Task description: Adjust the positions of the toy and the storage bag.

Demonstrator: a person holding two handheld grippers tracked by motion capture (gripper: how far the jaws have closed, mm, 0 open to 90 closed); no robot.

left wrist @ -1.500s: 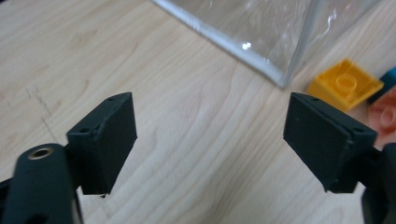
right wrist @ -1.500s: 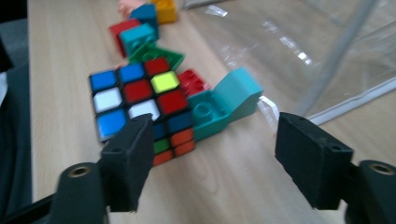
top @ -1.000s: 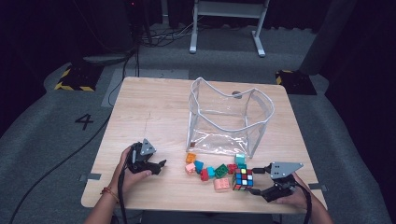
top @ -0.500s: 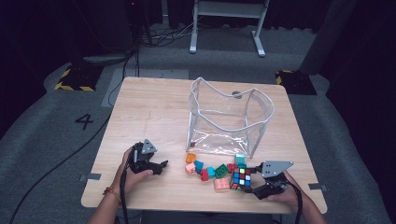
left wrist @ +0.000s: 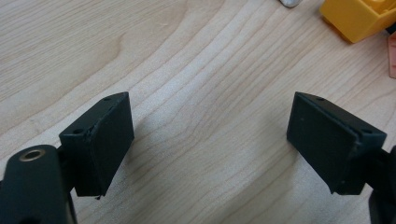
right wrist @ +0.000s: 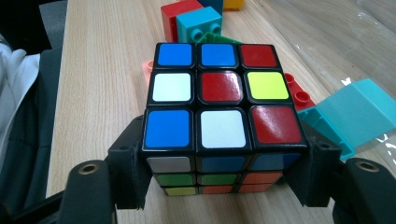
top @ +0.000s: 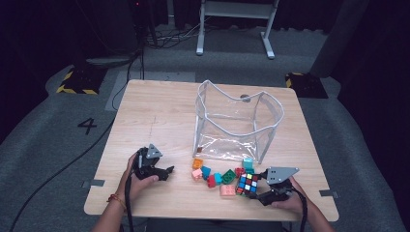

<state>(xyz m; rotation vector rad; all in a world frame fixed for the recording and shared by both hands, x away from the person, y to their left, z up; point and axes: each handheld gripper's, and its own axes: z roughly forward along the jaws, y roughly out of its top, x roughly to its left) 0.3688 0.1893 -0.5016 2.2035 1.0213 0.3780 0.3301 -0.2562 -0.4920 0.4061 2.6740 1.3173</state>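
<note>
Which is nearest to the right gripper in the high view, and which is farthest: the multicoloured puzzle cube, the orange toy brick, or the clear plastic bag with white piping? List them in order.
1. Multicoloured puzzle cube: between the jaws of the right gripper, at the table's near edge.
2. Orange toy brick: farther left, at the far end of the brick cluster.
3. Clear plastic bag with white piping: standing open towards the table's middle.

A single white numeral "4" stands on the grey floor, just off the left edge of the wooden table. No other text, label or brand can be read; the cube and the blocks carry only plain colours.
</note>
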